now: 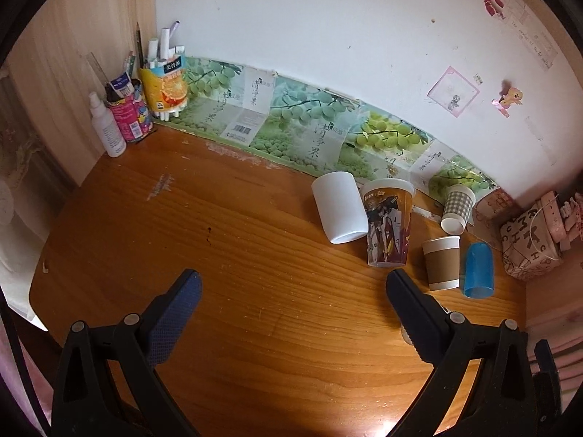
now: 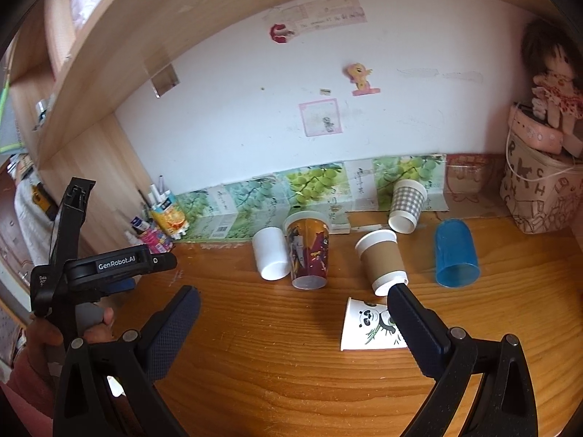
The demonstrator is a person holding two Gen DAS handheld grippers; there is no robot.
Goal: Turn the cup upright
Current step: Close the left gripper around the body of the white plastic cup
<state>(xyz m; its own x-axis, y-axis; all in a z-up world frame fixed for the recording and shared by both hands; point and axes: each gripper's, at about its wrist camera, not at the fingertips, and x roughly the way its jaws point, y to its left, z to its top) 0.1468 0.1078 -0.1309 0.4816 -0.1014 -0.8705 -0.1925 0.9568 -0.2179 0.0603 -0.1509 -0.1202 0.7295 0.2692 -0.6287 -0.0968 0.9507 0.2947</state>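
Observation:
Several cups stand on the wooden desk. A panda-print paper cup stands upside down just left of my right gripper's right finger. Behind it stand a brown-sleeved paper cup, a blue plastic cup mouth down, an orange printed cup, a white cup lying tilted, and a checked cup on its side. My right gripper is open and empty. My left gripper is open and empty over bare desk; it shows at the left of the right wrist view.
Pen holders and a spray bottle crowd the back left corner. A patterned box with a doll stands at the back right. A wooden shelf hangs overhead. Grape-print cartons line the wall.

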